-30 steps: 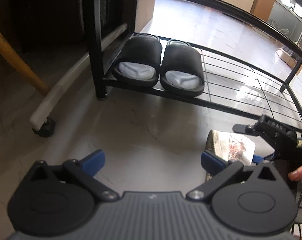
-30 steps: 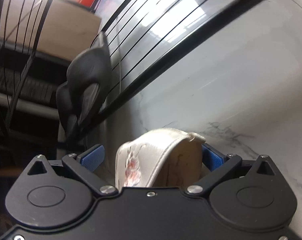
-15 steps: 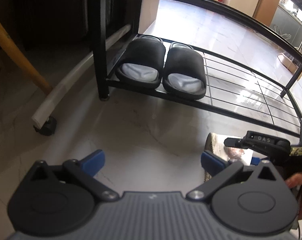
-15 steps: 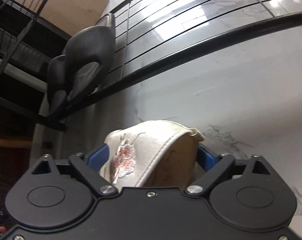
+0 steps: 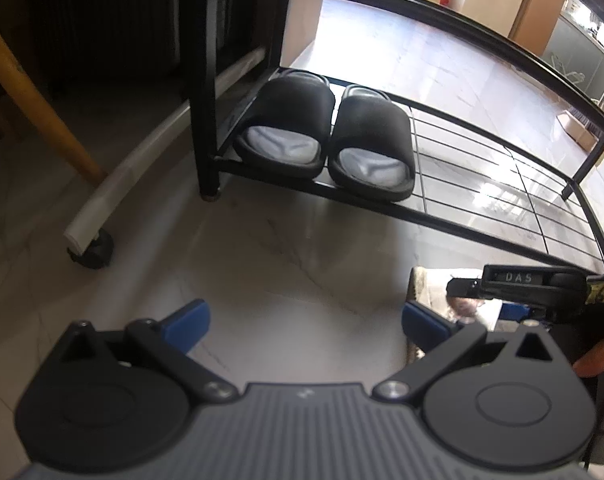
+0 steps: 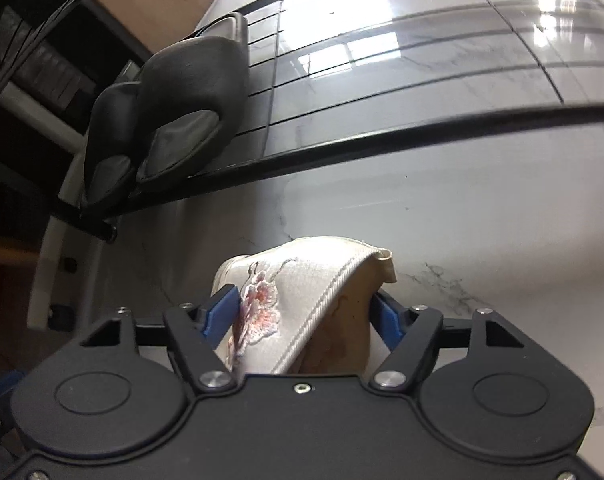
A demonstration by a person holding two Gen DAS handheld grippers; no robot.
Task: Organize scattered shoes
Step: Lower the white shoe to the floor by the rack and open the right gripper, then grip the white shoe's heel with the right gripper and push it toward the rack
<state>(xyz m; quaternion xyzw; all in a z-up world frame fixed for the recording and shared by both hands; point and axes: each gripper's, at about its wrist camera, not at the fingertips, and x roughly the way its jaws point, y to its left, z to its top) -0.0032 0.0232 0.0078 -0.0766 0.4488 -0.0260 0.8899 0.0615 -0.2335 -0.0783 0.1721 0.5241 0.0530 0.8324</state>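
A: Right, the right gripper (image 6: 302, 312) has the cream slipper (image 6: 302, 300) squarely between its blue pads, and the jaws are closing on it.

B: The left pad (image 6: 222, 314) sits against the embroidered pink flower on the strap, and the right pad (image 6: 386, 318) is up against the tan inner side. It looks pinched from both sides.

A: The slipper pokes forward out of the jaws, its strap arching upward, with the pale marble floor (image 6: 462, 220) showing beyond it.

B: From the left wrist view the same slipper (image 5: 430, 292) shows at the lower right, partly hidden behind the right gripper's black finger (image 5: 518, 280) marked with letters. A fingertip of the person's hand (image 5: 594, 360) peeks in at the edge.

A: And the left gripper (image 5: 302, 324)?

B: Jaws wide apart, nothing between them, only bare floor below.

A: Ahead stands the black shoe rack (image 5: 482, 184). A pair of black slides (image 5: 326, 140) rests on its lowest wire shelf at the left end, side by side and touching, toes toward the camera.

B: The right wrist view catches those black slides (image 6: 174, 116) too, up at the left, well apart from the cream slipper. The rack's front bar runs across between them.

A: To the left of the rack, a wooden leg (image 5: 34, 96) slants across and a small caster wheel (image 5: 90, 248) sits on the floor.
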